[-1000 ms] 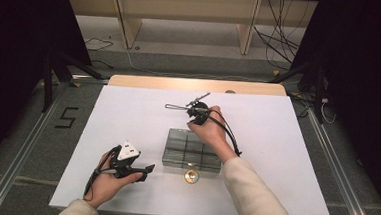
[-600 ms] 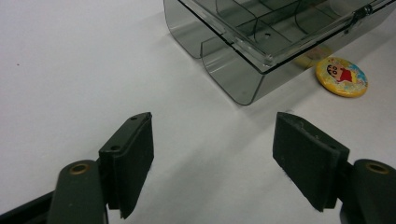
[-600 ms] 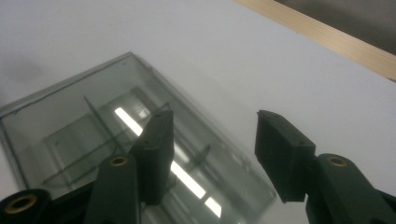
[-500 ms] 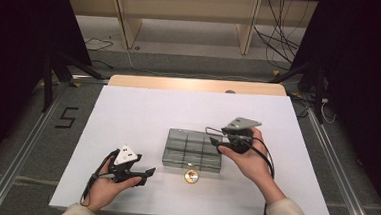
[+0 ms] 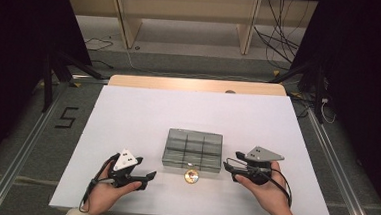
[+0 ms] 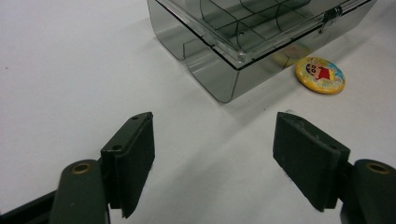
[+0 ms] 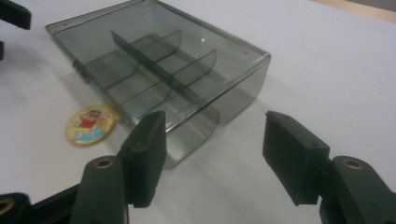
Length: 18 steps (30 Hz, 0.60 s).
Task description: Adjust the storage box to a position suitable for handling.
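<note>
A smoky clear plastic box (image 5: 194, 149) with dividers and a shut lid lies in the middle of the white table (image 5: 143, 114). A round yellow cartoon badge (image 5: 191, 176) lies just in front of it, also seen as the badge (image 6: 320, 74) and the badge (image 7: 89, 124). My left gripper (image 5: 149, 177) rests near the front edge, left of the box (image 6: 252, 37), open and empty. My right gripper (image 5: 231, 169) sits right of the box (image 7: 159, 70), pointing at it, open and empty.
The table's front edge lies just behind both hands. A wooden strip (image 5: 195, 84) runs along the far edge. Shelving legs and cables (image 5: 277, 47) stand on the floor beyond. A floor marking "5" (image 5: 66, 117) lies to the left.
My right hand and gripper swung from behind the box to its right side and came down near the front. The left gripper stayed almost still.
</note>
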Motion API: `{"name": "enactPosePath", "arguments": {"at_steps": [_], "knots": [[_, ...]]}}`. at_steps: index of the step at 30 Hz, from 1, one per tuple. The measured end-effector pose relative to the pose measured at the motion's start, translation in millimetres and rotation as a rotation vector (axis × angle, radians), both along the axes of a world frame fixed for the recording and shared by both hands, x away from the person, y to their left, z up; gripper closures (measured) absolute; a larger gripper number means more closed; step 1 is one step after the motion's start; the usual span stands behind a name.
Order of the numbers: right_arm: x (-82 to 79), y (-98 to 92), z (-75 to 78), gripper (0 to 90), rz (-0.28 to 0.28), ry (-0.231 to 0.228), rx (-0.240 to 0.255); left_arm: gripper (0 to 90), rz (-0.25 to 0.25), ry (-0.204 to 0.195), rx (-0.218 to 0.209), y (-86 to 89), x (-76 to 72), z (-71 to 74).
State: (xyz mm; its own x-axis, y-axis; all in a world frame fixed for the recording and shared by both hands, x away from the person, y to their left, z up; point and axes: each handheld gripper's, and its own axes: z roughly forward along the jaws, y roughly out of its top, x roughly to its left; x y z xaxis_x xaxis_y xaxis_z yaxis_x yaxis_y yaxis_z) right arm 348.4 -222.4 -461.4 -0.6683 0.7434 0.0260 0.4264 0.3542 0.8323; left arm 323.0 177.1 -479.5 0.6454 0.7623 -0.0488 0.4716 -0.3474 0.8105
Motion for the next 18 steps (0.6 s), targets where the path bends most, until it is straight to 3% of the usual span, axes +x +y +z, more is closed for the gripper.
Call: {"name": "enactPosePath", "arguments": {"at_steps": [8,14,18], "knots": [[-11.8,-5.7,-9.8,39.8,-0.001,0.023,-0.012,29.2,-0.004,0.005,-0.005,0.7,-0.9,-3.1],[-13.2,-5.7,-8.9,40.3,-0.003,0.001,0.006,29.3,-0.006,0.002,0.005,0.0,-0.7,-3.3],[-13.0,-5.9,-10.8,40.4,-0.001,0.01,0.009,29.3,-0.007,0.005,0.007,-1.3,-0.3,-3.6]]}}
